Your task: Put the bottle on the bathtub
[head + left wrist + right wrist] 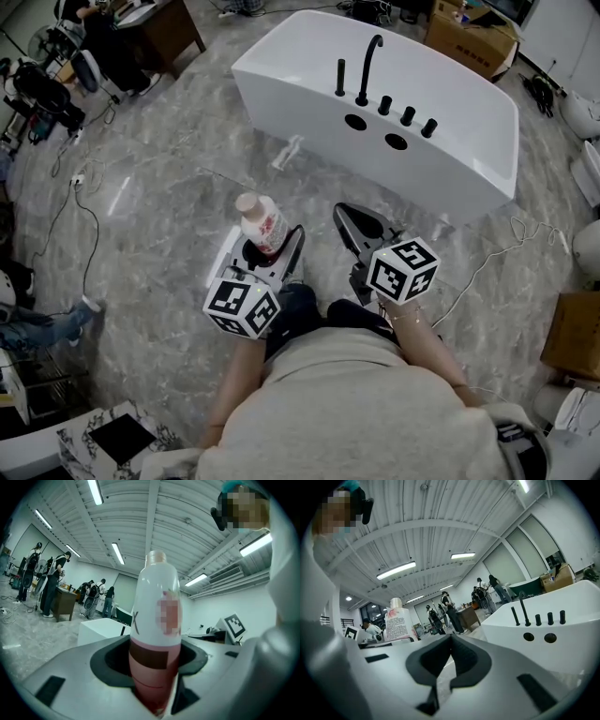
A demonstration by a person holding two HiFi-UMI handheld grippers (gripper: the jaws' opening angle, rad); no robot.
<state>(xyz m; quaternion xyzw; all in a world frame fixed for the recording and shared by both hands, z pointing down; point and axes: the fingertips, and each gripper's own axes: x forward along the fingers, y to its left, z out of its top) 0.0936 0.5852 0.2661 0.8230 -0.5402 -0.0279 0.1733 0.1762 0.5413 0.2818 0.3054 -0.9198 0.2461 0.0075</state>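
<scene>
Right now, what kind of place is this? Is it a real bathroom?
Probably a workshop or lab, not a bathroom: the bathtub stands alone on an open floor, cables trail across it, and people stand around a desk.

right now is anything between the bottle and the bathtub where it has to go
Nothing visible blocks it. The bottle, clamped in the left hand-held gripper, faces the bathtub across open floor. Only a small white object lies near the tub's base, likely below any carrying path.
</scene>
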